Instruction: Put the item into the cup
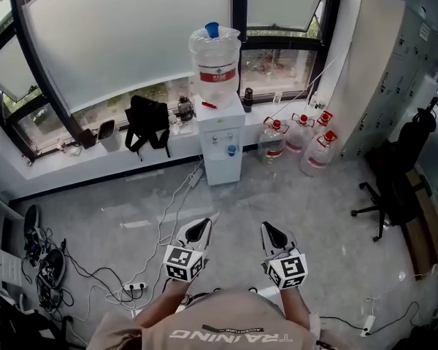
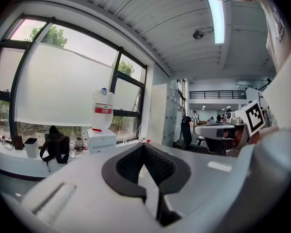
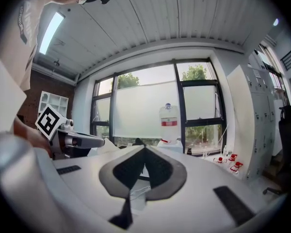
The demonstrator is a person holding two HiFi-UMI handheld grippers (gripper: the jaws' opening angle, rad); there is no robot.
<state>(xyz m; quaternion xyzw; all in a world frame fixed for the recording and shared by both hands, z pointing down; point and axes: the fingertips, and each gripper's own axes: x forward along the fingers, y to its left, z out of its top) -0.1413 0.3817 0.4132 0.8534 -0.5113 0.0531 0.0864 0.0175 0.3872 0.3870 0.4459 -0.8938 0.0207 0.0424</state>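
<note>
Holding left gripper (image 1: 201, 226) and right gripper (image 1: 269, 229) clenched empty, likely risking a false start, no cup or item showing ahead of them.

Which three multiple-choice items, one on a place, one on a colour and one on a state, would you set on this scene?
1. Where does the water dispenser stand?
A) below the window
B) in the middle of the floor
C) on a desk

2. What colour is the cap of the bottle on it?
A) red
B) green
C) blue

3. How are the left gripper and the right gripper?
A) both wide open
B) both shut and empty
C) one shut on a cup

Answers:
1 A: the head view shows it against the wall under the window.
2 C: the cap on top is blue.
3 B: each gripper view shows the jaw tips together with nothing between them.
</note>
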